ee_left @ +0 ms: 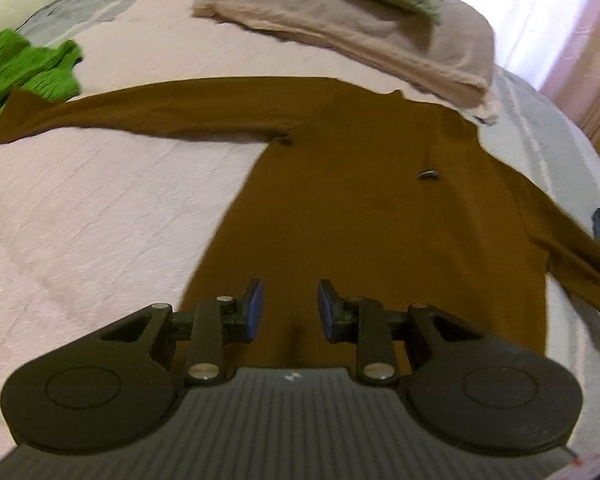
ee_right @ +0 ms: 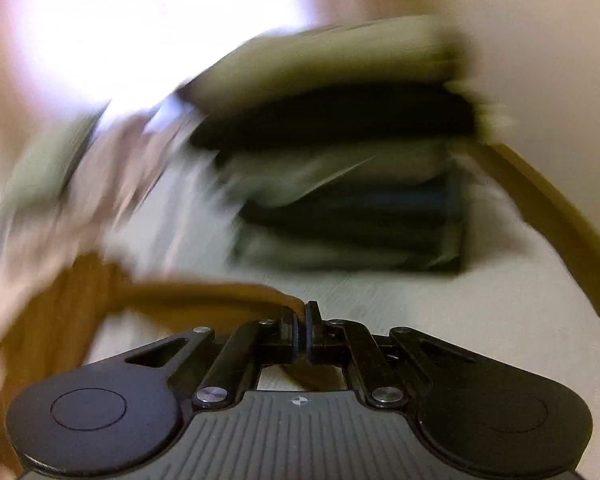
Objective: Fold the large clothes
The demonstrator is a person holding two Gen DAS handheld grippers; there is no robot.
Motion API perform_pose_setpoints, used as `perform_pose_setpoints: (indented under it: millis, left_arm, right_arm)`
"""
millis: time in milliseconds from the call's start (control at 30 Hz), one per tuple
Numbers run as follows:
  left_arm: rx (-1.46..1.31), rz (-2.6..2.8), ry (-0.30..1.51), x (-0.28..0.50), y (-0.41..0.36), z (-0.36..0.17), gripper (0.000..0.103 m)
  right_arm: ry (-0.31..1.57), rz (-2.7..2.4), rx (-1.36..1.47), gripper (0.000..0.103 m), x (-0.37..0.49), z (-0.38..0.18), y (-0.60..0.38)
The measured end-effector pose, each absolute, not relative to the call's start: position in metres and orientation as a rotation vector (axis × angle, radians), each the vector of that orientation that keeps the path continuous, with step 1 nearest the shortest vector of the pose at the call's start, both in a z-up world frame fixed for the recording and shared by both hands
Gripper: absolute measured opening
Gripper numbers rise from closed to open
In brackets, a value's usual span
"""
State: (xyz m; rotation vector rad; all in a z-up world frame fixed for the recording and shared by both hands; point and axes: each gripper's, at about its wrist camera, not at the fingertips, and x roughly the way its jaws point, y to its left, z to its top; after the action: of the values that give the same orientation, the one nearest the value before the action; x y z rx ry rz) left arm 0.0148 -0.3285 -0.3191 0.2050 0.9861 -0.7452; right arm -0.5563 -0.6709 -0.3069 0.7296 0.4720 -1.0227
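Observation:
A brown long-sleeved top (ee_left: 364, 200) lies spread flat on the pale pink bedcover (ee_left: 100, 220), one sleeve stretched out to the left, the other running off to the right. My left gripper (ee_left: 290, 308) hovers over the top's lower hem, open, with nothing between its blue pads (ee_left: 254, 308). In the blurred right wrist view, my right gripper (ee_right: 303, 320) is shut on the end of a brown sleeve (ee_right: 204, 294), which trails off to the left.
A green knitted garment (ee_left: 24, 72) lies at the far left by the sleeve's cuff. Pink and pale green pillows (ee_left: 352, 28) sit beyond the collar. A stack of folded dark and light clothes (ee_right: 348, 184) stands ahead of the right gripper.

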Motion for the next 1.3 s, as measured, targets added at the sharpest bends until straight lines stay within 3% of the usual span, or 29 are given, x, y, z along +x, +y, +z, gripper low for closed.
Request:
perform_pose_setpoints:
  millis: [33,100,133,167,233,367,500,533,567,633,733,800,867,1000,1100,1233,1267,1300]
  left_arm:
    - [0.207,-0.746,0.986,0.008,-0.332,-0.317,0.024]
    - [0.21,-0.751,0.996,0.001,-0.336,-0.318,0.024]
    - [0.212,-0.756,1.006,-0.005,-0.336,-0.317,0.024]
    - [0.219,-0.759,1.01,-0.01,-0.334,-0.317,0.024]
    - [0.233,-0.763,1.012,-0.016,-0.329,-0.315,0.025]
    - [0.234,-0.724,1.032,-0.018,-0.312,-0.316,0.025]
    - [0.193,-0.679,1.062,-0.014,-0.298,-0.323,0.025]
    - [0.188,-0.675,1.068,-0.013,-0.296,-0.324,0.025]
    - [0.191,-0.674,1.071,-0.012,-0.295,-0.325,0.025]
    - [0.21,-0.671,1.069,-0.01,-0.287,-0.324,0.025]
    - [0.246,-0.677,1.051,-0.003,-0.264,-0.318,0.031]
    - [0.264,-0.666,1.058,0.006,-0.247,-0.319,0.034]
    - [0.277,-0.658,1.073,0.017,-0.231,-0.325,0.034]
    - [0.251,-0.673,1.127,0.038,-0.211,-0.349,0.035]
    - [0.164,-0.731,1.179,0.052,-0.203,-0.369,0.035]
    - [0.09,-0.848,1.245,0.065,-0.204,-0.394,0.035]
    - [0.098,-0.874,1.25,0.068,-0.206,-0.399,0.033]
    - [0.108,-0.902,1.254,0.071,-0.207,-0.401,0.019]
  right_arm:
    - [0.46,-1.073,0.782,0.002,-0.569,-0.313,-0.695]
    - [0.508,-1.132,0.911,0.006,-0.589,-0.344,-0.73]
    - [0.549,-1.182,0.971,0.015,-0.595,-0.362,-0.741]
    - [0.599,-1.219,1.045,0.037,-0.602,-0.381,-0.748]
    - [0.562,-1.267,1.139,0.049,-0.619,-0.404,-0.743]
    - [0.223,-1.17,1.306,0.05,-0.642,-0.418,-0.708]
    - [0.247,-1.144,1.244,0.05,-0.619,-0.437,-0.712]
    - [0.2,-1.146,1.257,0.04,-0.617,-0.443,-0.716]
    - [0.135,-1.146,1.281,0.001,-0.616,-0.448,-0.72]
    - [0.149,-1.176,1.296,0.003,-0.613,-0.446,-0.727]
    - [0.339,-1.265,1.165,0.005,-0.618,-0.432,-0.717]
    - [0.358,-1.306,1.177,0.017,-0.617,-0.426,-0.705]
    - [0.37,-1.354,1.188,0.069,-0.603,-0.415,-0.684]
    - [0.405,-1.064,1.16,0.071,-0.539,-0.403,-0.607]
    - [0.548,-0.747,1.155,0.07,-0.464,-0.417,-0.536]
    - [0.62,-0.534,1.189,0.061,-0.385,-0.448,-0.466]
    - [0.64,-0.537,1.187,0.057,-0.371,-0.457,-0.455]
    - [0.65,-0.557,1.172,0.055,-0.359,-0.463,-0.445]
